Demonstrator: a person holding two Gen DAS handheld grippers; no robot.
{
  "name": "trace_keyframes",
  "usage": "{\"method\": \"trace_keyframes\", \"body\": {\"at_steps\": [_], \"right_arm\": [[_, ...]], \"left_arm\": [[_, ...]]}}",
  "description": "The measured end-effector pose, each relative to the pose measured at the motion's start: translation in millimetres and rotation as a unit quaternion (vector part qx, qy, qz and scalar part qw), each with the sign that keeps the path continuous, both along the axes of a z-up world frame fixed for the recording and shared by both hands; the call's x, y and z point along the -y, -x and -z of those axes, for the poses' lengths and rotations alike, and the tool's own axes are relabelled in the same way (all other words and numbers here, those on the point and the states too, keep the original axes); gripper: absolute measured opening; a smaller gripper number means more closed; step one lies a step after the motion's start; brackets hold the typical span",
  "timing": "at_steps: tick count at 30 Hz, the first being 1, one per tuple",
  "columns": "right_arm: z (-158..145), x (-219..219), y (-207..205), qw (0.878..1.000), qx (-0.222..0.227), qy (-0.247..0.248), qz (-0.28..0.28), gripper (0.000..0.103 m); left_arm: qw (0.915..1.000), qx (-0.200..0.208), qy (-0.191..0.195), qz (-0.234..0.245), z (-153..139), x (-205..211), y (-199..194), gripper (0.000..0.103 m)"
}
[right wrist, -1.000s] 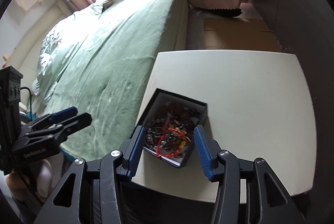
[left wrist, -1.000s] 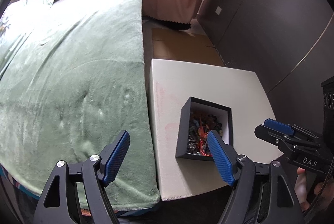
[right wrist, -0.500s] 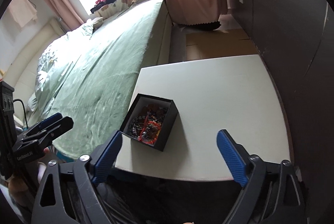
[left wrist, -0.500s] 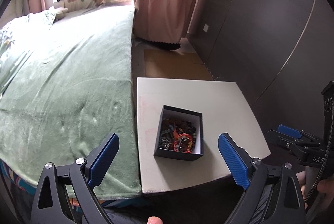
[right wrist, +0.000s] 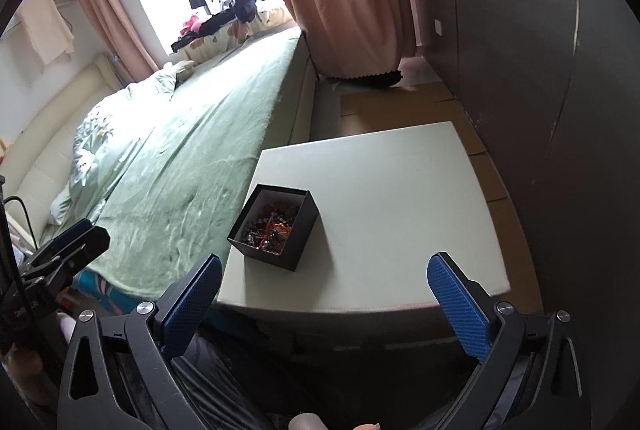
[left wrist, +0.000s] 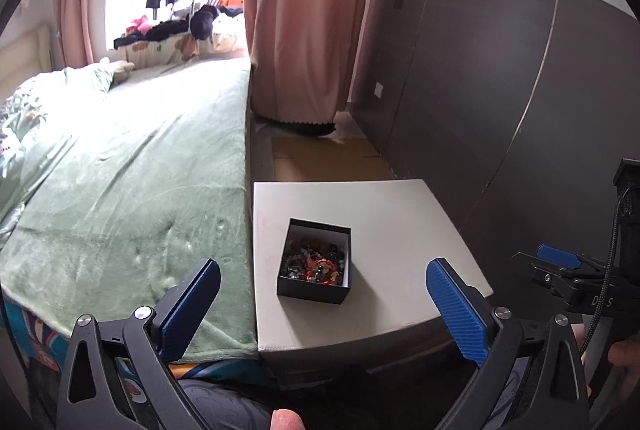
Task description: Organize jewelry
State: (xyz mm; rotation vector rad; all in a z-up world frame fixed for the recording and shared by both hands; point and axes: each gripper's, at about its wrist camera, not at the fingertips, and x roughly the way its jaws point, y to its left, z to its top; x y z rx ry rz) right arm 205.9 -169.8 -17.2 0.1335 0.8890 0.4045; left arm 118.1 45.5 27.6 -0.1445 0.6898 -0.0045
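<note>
The left gripper [left wrist: 323, 306] has its two blue pads far apart, and the jaws are opening more. Nothing is between them. It hangs in the air above the near edge of the small table [left wrist: 400, 205] and touches nothing. The right gripper [right wrist: 325, 300] is the same: its blue pads stand wide, its jaws are opening, and it holds nothing. It also hangs over the near edge of the table. Each gripper can be seen from the other one's camera, off to the side.

Past the pads sits a black box [left wrist: 314, 260]. It is open at the top and white on the inside. It stands flat on the pale table, on the side near the bed, and well apart from both grippers. The box is a bit longer than it is wide. In the left wrist view its long side runs away from the camera, toward the far wall and the curtain. In the right wrist view it looks turned, with one corner pointing at the gripper.

Inside the box is a heap of jewelry [left wrist: 314, 264]. It is a tangle of dark beads with a red string on top. The single pieces are too small to tell apart.

A bed with a green blanket [left wrist: 128, 181] is just beside the table. A pink curtain [left wrist: 300, 21] hangs farther back. A dark wall [left wrist: 500, 89] stands on the other side.
</note>
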Motion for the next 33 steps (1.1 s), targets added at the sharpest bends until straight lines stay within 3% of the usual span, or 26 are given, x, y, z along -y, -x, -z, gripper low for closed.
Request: {"method": "trace_keyframes", "body": {"at_steps": [18,33], "right_arm": [[-42,32,79,0.997,0.081,-0.009,0.006,0.103],[-32,38,125,0.993,0.116,-0.005,0.003,0.103]], "left_arm": [[0.9961,0.084,-0.023,-0.018,-27,30,92,0.103],[0.9948,0.095,-0.025,-0.025,-12,30,129,0.103]]}}
